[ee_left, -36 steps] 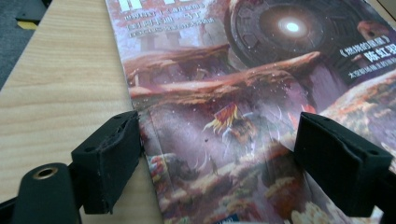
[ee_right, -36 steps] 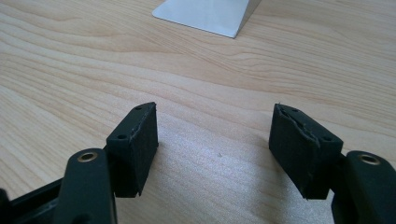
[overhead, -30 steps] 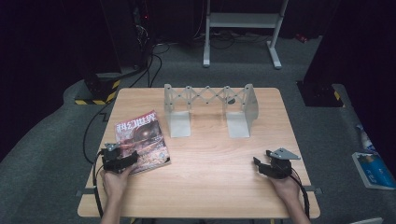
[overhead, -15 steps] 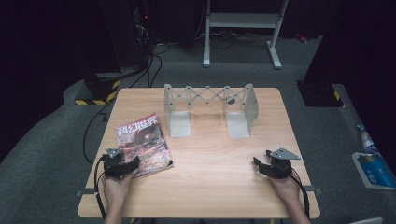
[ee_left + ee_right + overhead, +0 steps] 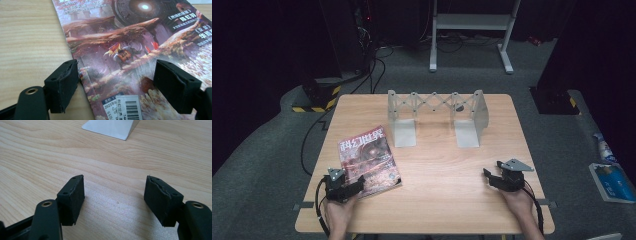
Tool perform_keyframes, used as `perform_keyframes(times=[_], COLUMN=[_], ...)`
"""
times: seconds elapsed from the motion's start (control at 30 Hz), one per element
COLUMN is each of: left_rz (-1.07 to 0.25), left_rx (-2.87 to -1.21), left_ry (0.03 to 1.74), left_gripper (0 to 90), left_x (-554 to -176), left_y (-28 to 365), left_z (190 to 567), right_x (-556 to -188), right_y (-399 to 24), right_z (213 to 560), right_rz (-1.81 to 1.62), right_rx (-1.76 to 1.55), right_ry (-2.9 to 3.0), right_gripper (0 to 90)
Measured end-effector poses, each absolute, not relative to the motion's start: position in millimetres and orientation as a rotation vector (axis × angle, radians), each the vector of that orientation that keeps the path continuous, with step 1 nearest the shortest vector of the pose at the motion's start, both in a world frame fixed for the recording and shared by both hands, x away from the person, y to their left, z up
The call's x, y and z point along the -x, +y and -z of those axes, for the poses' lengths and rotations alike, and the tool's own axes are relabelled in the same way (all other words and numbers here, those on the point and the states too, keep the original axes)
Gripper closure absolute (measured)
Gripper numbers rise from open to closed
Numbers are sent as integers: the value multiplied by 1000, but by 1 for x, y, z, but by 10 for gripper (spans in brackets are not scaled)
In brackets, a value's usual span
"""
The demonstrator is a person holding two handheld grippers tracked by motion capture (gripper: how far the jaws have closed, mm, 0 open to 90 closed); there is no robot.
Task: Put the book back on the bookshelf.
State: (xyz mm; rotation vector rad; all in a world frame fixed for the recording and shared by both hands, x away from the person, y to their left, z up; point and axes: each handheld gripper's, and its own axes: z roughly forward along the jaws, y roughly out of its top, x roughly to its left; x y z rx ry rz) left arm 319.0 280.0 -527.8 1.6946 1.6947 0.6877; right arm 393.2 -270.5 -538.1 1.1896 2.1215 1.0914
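A magazine [image 5: 368,159] with a reddish fantasy cover lies flat on the left part of the wooden table [image 5: 437,200]. My left gripper [image 5: 356,185] sits low at its near corner, jaws wide apart. In the left gripper view that gripper [image 5: 116,85] straddles the cover [image 5: 120,45] by the barcode. One pad is at the magazine's edge and neither pad presses on it. Its jaws have just been closing a little. My right gripper [image 5: 488,177] rests on bare wood near the right front; in its own view the gripper [image 5: 115,200] stands open with nothing between the jaws.
A grey metal expanding rack [image 5: 437,117] with two upright end plates stands at the back middle of the table. One of its feet [image 5: 112,126] lies ahead of the right gripper. Cables trail from both grippers over the near edge.
The left gripper has drawn back toward the near table edge. The magazine appears to have slid slightly the same way. The right gripper has stayed put.
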Motion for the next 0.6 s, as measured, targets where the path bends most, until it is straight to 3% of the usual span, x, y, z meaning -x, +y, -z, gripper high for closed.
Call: perform_keyframes(times=[0.6], left_rz=[-675], left_rx=[-1701], left_ry=[1674], left_gripper=[226], left_x=[-285], left_y=[264], left_z=[528], right_x=[-393], right_y=[-270], right_z=[538], right_rz=[-1091], right_rx=[-1191], right_ry=[2121], right_gripper=[329])
